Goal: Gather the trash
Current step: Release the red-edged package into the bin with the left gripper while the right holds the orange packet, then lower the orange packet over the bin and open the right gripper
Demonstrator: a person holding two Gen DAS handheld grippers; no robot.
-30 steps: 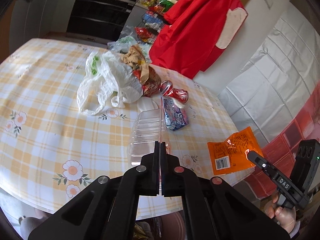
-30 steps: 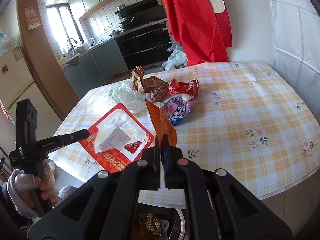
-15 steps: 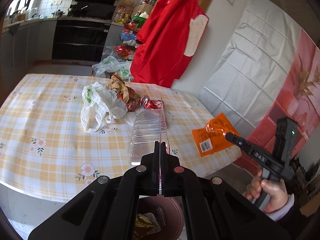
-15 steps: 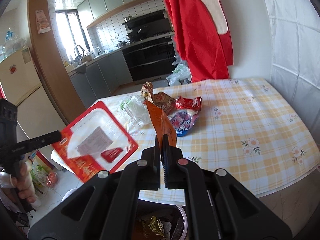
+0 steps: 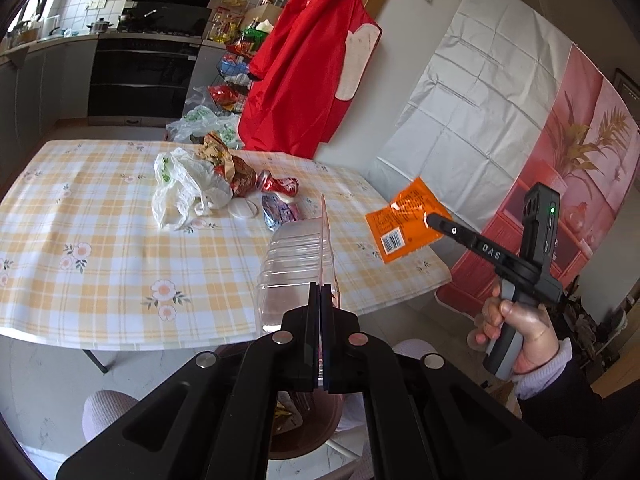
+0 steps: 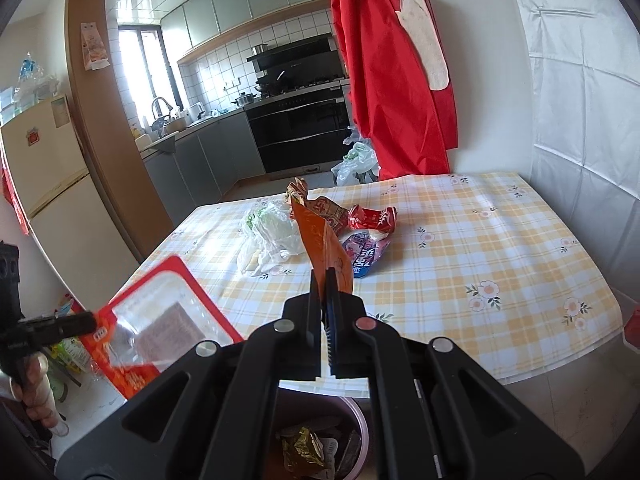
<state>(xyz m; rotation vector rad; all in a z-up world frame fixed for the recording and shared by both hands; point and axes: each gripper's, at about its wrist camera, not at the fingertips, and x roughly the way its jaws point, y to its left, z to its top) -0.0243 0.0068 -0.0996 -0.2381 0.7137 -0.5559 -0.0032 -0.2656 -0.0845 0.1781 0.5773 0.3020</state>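
The left claw (image 5: 320, 292) is clenched on a clear plastic tray (image 5: 296, 264), the right claw (image 6: 325, 280) on an orange wrapper (image 6: 320, 240). Both are held off the table (image 6: 480, 240), above a bin (image 6: 356, 412) holding wrappers.

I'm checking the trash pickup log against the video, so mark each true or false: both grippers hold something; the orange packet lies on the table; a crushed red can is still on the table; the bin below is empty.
1. Both grippers hold something. True: the left gripper pinches a clear plastic tray, the right gripper an orange packet.
2. The orange packet lies on the table. False: it is lifted off the table.
3. A crushed red can is on the table. True.
4. The bin is empty. False: wrappers lie inside.
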